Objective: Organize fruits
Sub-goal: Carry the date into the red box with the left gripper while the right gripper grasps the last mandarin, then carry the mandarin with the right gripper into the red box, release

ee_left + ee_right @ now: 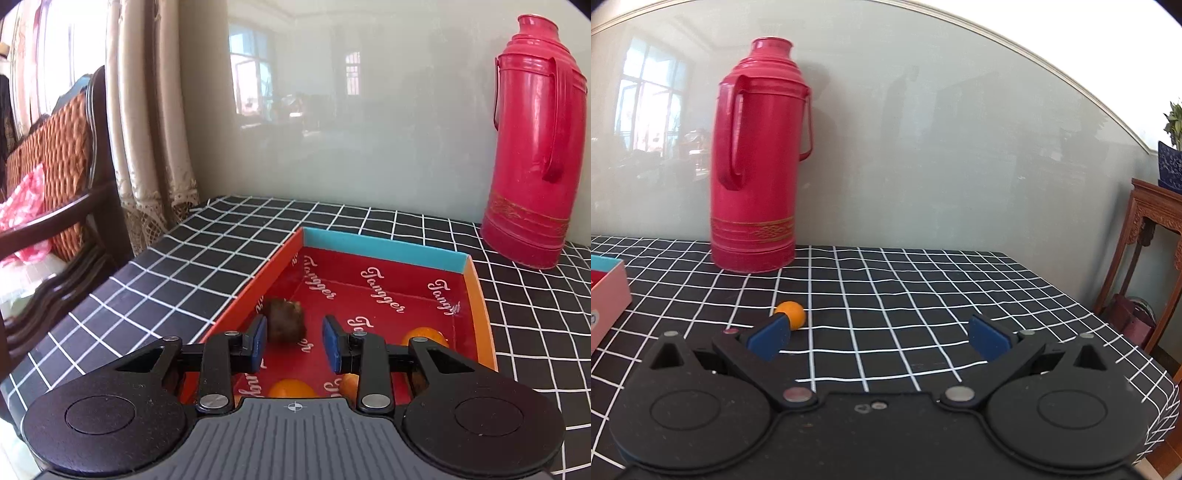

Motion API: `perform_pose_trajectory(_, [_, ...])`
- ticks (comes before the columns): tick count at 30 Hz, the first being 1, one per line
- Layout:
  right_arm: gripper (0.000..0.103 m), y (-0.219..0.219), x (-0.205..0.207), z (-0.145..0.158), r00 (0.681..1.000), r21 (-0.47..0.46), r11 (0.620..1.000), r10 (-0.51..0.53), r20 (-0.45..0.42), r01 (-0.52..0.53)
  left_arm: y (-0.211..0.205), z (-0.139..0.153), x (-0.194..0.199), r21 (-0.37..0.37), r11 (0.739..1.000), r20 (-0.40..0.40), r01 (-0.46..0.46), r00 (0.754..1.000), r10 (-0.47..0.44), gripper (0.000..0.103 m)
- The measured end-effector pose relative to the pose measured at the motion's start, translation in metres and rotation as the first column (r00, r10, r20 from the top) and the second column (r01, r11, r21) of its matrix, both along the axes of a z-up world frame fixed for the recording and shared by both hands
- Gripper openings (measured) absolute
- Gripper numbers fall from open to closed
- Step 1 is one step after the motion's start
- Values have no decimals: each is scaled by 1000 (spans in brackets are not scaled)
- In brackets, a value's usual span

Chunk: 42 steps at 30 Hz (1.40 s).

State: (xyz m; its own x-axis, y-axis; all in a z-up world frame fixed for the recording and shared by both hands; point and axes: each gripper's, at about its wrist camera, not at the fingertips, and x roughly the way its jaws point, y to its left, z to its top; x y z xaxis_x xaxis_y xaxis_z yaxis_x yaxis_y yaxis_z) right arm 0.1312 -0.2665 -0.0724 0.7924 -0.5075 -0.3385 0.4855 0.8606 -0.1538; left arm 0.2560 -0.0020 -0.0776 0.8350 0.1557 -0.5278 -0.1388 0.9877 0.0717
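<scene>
Right wrist view: your right gripper [881, 338] gapes wide, empty; the orange [791, 314] lies ahead-left, seemingly just beyond the left fingertip [768, 338].

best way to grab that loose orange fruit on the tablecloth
Grip the orange fruit across its widest middle, coming from above with the right gripper. It is round and sits free on the tablecloth; the open fingers must shift left to straddle it.

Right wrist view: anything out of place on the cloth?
Yes: one small orange round fruit sits loose on the black checked tablecloth, outside the red cardboard box where other orange fruits lie.
</scene>
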Motion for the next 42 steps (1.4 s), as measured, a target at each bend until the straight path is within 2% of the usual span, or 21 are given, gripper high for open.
perform_pose_trajectory(1, [97,2,1,-1,1000,-4,1000,5,-6,-5,0,0,0,-10,1000,-3,-1,1000,1,41])
perform_pose_trajectory(3, [97,4,4,-3,1000,-6,1000,16,-14,-16,0,2,-4,-18,1000,8,-11,1000,11,74])
perform_pose_trajectory(7, [97,5,11,-6,999,5,999,41,-33,-40,-7,10,-17,17,1000,66,6,998,-7,82])
perform_pose_trajectory(9, [97,4,16,-7,997,24,998,61,-44,-60,-8,12,-25,3,1000,73,16,997,-16,93])
perform_pose_trajectory(17, [97,-1,53,-18,977,125,977,186,-102,-173,-2,18,-70,16,1000,144,22,989,-24,101])
perform_pose_trajectory(23, [95,-5,92,-20,968,238,950,232,-93,-205,15,20,-88,38,999,193,-10,981,2,103])
perform_pose_trajectory(26, [85,-16,113,-23,967,294,935,235,-95,-198,32,22,-91,36,998,207,-47,978,39,103])
perform_pose_trajectory(28, [75,-23,128,-26,967,299,937,224,-121,-180,45,22,-92,26,996,206,-80,976,73,103])
perform_pose_trajectory(30, [75,-26,138,-31,966,295,941,214,-142,-165,59,21,-92,15,993,193,-114,975,109,103])
perform_pose_trajectory(32, [70,-28,144,-35,965,297,942,208,-161,-154,72,19,-91,-4,990,179,-143,974,141,103])
perform_pose_trajectory(33, [62,-29,146,-38,964,301,943,203,-171,-145,78,18,-91,-13,988,172,-155,973,155,103])
perform_pose_trajectory(34, [49,-31,147,-40,963,311,940,204,-174,-143,83,18,-91,-21,986,167,-166,972,167,103])
perform_pose_trajectory(36, [32,-31,149,-43,964,326,936,199,-177,-134,90,17,-91,-33,983,160,-182,970,185,103])
perform_pose_trajectory(37, [28,-30,150,-43,965,316,940,194,-174,-132,93,16,-91,-38,982,158,-185,969,189,103])
perform_pose_trajectory(42, [26,-24,150,-43,965,322,935,208,-158,-149,98,14,-89,-45,981,145,-189,970,193,103])
